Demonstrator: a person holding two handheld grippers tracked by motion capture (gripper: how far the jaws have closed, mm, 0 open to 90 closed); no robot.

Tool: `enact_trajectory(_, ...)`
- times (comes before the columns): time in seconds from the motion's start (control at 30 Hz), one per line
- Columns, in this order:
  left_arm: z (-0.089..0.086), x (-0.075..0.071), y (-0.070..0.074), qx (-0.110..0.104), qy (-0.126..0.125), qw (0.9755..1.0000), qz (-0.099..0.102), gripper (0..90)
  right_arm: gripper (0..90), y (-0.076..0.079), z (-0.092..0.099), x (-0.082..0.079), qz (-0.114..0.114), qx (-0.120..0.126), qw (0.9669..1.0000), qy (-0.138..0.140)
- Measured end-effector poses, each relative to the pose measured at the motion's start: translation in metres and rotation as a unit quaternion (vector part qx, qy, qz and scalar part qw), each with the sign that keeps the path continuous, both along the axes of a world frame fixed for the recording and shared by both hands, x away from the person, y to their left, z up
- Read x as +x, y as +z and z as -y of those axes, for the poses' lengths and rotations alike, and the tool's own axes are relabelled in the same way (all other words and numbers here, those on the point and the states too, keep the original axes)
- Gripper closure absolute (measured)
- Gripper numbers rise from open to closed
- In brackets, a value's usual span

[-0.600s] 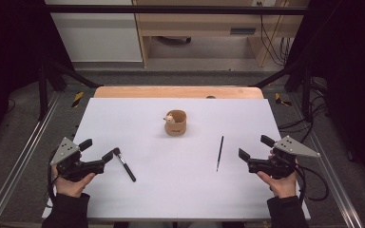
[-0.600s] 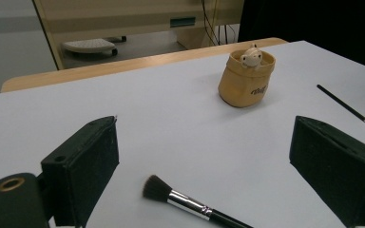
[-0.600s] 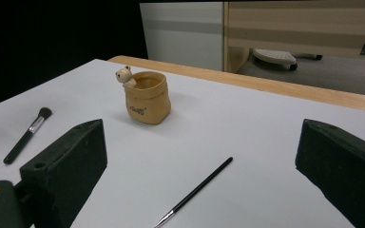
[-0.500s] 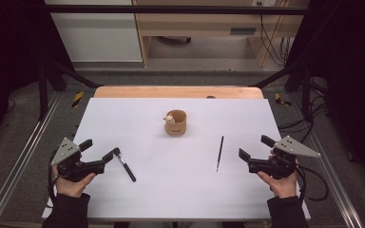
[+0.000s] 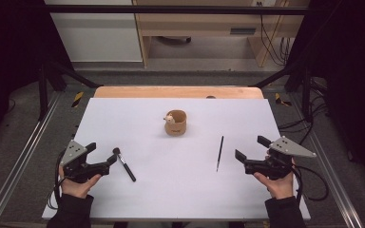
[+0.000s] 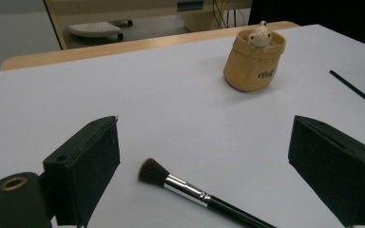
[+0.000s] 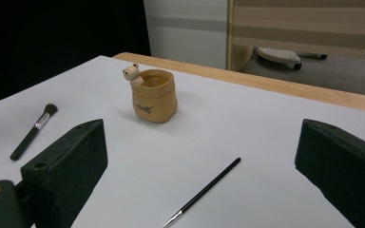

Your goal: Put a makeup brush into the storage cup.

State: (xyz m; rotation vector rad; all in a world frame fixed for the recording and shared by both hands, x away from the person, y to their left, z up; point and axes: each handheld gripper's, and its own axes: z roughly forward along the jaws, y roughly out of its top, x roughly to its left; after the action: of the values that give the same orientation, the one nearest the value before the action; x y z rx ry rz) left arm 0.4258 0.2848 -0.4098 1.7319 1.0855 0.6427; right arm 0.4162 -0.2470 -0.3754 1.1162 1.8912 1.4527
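Brushes lie flat on the white table, untouched, and nothing has shifted against the frames from a moment earlier: both hands rest at the near edge in the same spots, so the work has not really begun. Left gripper sits low with its jaws spread wide and empty, the makeup brush lying just ahead of them, dark bristle head nearest, silver collar, black handle running away toward the near edge. Right gripper is likewise wide open, holding nothing; the thin brush lies in front of it, a slim black stick with a fine pale tip. Tan cup with a small bear figure at its rim stands upright mid-table, well apart from both brushes. Likely aim: brushes into cup; the first pickup is yet to come.
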Motion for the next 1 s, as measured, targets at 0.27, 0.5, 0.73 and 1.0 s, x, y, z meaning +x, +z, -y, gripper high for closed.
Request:
enact_trajectory(0.27, 0.007, 0.002, -0.007, 0.009, 0.008, 0.9998, -0.016, 9.4, 3.9, 0.0, -0.004, 0.0, -0.002, -0.001, 1.0, 0.004)
enact_trajectory(0.5, 0.015, 0.004, -0.016, 0.018, 0.011, 0.9992, -0.033, 9.4, 3.9, -0.001, -0.005, 0.001, -0.003, -0.002, 1.0, 0.004)
enact_trajectory(0.73, 0.022, 0.007, -0.025, 0.028, 0.017, 0.9982, -0.05, 10.3, 3.9, -0.001, -0.007, 0.001, -0.004, -0.004, 1.0, 0.007)
enact_trajectory(1.0, 0.033, 0.011, -0.039, 0.044, 0.03, 0.9959, -0.073, 12.5, 3.9, -0.002, -0.008, 0.001, -0.007, -0.003, 0.9999, 0.007)
